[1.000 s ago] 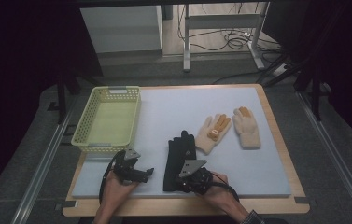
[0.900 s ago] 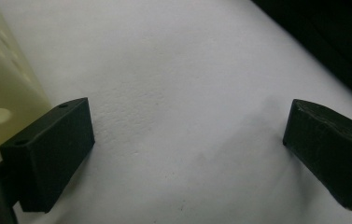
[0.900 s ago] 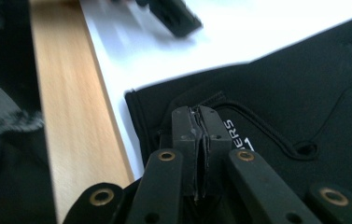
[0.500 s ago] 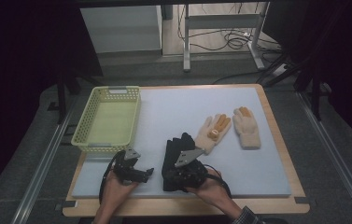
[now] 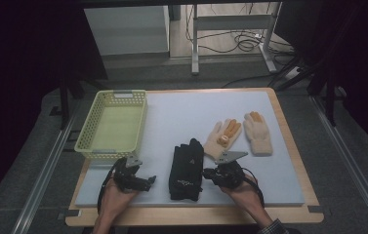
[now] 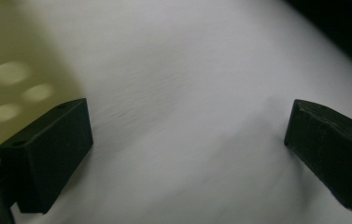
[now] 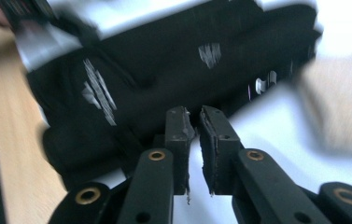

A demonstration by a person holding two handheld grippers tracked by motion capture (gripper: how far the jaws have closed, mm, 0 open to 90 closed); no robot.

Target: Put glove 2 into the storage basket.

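Soft, light, limp pair of black fabric gloves (image 5: pixel 186 165), stacked flat right of yellow perforated plastic basket (image 5: pixel 113 124): pinch at cuff edge with right gripper (image 7: pixel 194 116), jaws nearly together, empty; left gripper (image 6: pixel 183 140) jaws apart, empty.

Black gloves (image 5: pixel 186 167) flat on the mat (stacked, fingers pointing away)

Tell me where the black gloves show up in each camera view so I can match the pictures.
High view: black gloves at bottom centre, between the two hands.
Left gripper view: not in it.
Right gripper view: black gloves across the upper middle, just beyond the jaw tips.
Shared landmark: the pale blue mat.
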